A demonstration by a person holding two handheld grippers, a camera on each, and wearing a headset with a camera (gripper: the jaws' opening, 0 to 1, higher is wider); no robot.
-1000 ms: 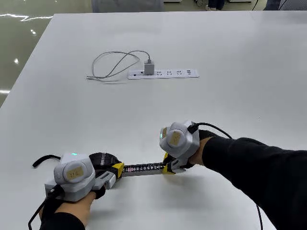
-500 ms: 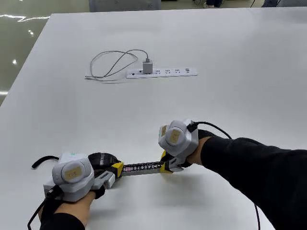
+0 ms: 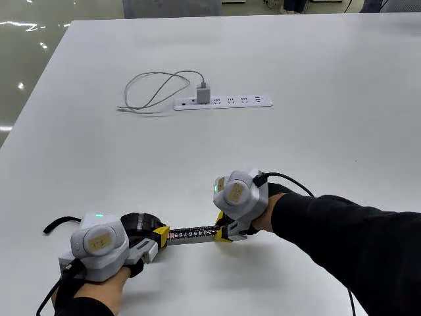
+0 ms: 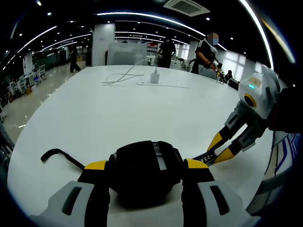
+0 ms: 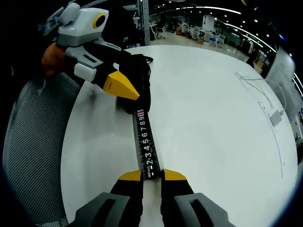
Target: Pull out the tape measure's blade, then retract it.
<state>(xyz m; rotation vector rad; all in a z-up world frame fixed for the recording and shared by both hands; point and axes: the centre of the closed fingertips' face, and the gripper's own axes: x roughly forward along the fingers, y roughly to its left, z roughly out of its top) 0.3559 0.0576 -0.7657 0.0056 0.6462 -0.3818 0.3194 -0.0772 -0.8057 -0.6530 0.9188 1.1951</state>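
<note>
the tape measure [image 3: 140, 222] sits at the lower left of the head view on the table [image 3: 296, 99], its case clamped between the jaws of the left gripper [image 4: 144, 165]. the blade [image 5: 144, 137], a short length out, runs rightward from it, its tip pinched in the right gripper [image 5: 151, 176]. the case is judged rigid, best held by its flanks; the blade thin, springy, best taken at its end.

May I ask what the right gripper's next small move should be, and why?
Probably ease the right gripper further toward the black tape measure case: it pinches the tip of the numbered metal blade, the left gripper clamps the case, and the exposed length has shrunk.
</note>
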